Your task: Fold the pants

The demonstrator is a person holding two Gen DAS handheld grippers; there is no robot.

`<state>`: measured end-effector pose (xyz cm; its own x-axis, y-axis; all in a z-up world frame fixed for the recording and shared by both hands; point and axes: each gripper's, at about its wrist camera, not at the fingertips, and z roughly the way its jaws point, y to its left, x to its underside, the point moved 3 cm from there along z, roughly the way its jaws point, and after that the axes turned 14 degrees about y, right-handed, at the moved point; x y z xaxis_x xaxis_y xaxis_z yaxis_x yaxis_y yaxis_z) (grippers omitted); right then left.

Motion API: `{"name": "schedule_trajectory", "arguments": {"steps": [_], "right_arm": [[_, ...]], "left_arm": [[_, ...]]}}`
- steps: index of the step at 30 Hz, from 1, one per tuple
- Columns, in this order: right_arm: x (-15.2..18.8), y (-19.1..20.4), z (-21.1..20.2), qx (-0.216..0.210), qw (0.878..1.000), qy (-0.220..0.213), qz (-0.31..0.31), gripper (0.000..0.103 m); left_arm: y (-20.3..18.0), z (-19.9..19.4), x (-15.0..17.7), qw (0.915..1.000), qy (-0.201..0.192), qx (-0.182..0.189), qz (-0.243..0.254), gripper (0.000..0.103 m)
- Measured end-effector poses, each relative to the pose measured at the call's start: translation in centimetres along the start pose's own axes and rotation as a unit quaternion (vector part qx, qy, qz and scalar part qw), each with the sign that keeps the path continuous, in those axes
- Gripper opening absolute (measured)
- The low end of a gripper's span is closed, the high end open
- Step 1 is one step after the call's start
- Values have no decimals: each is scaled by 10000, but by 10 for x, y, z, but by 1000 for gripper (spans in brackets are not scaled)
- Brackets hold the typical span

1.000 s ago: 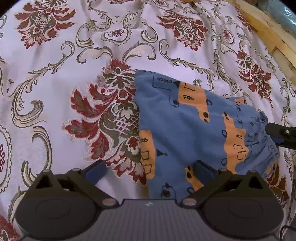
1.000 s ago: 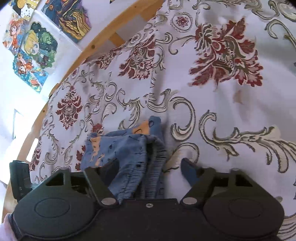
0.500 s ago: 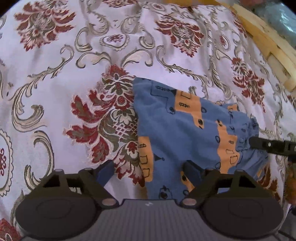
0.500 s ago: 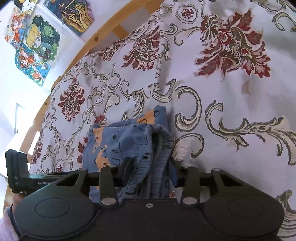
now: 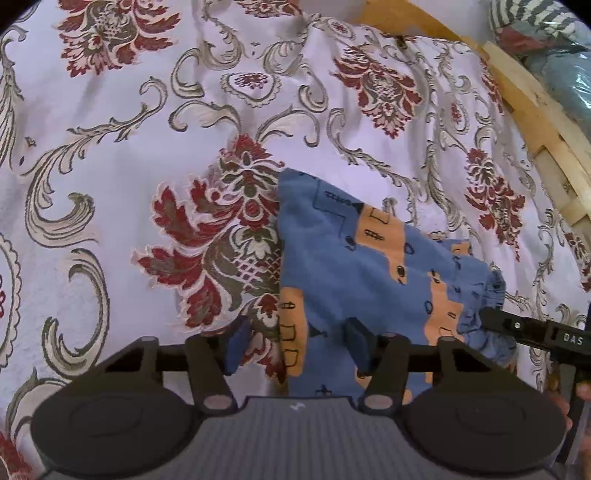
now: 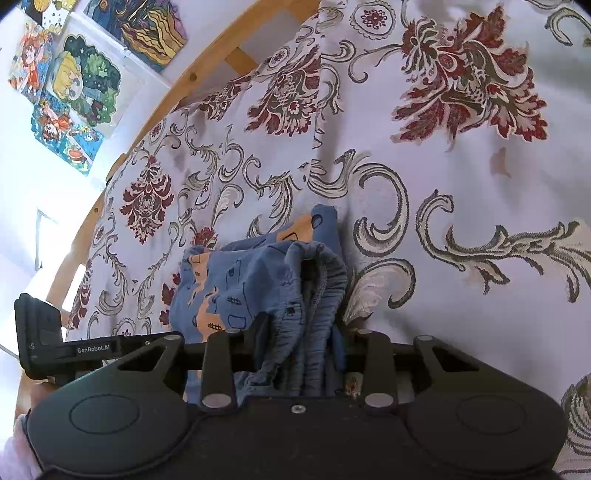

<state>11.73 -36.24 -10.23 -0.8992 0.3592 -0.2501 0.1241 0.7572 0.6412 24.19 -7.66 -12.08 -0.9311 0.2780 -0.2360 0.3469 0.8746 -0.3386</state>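
Small blue pants (image 5: 351, 266) with orange patches lie folded on the flowered bedspread (image 5: 147, 110). My left gripper (image 5: 297, 345) is open but narrowed, its fingers straddling the pants' near left edge. In the right wrist view, my right gripper (image 6: 301, 339) is shut on the gathered elastic waistband (image 6: 321, 280) of the pants (image 6: 236, 280), which bunches up between the fingers. The right gripper's tip (image 5: 535, 332) shows at the pants' right end in the left wrist view. The left gripper's body (image 6: 74, 347) appears at the left of the right wrist view.
A wooden bed frame (image 5: 535, 110) runs along the right and far side (image 6: 207, 62). Bundled striped and blue cloth (image 5: 546, 29) lies beyond it. Colourful pictures (image 6: 74, 81) hang on the white wall. Bedspread stretches widely to the left and far side.
My right gripper closed on the waistband, which was loose between open fingers a second ago. The left gripper's fingers drew closer together and moved in over the pants' near edge.
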Motion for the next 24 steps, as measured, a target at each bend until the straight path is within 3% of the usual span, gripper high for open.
{"name": "schedule_trajectory", "arguments": {"steps": [7, 13, 17, 19, 24], "right_arm": [[0, -3, 3, -59, 9999, -46, 155, 39], [3, 8, 6, 296, 9994, -195, 24, 32], [10, 25, 4, 686, 9965, -377, -287, 28], [16, 40, 3, 1066, 9907, -501, -686, 27], [34, 78, 8, 2080, 9583, -740, -1815, 26]], "left_arm": [[1, 4, -2, 9999, 66, 82, 34, 44], [-7, 3, -1, 9997, 66, -47, 232, 28], [-14, -1, 1, 9985, -11, -320, 438, 16], [-15, -2, 2, 9982, -36, -416, 430, 12], [-17, -4, 4, 9975, -91, -565, 418, 8]]}}
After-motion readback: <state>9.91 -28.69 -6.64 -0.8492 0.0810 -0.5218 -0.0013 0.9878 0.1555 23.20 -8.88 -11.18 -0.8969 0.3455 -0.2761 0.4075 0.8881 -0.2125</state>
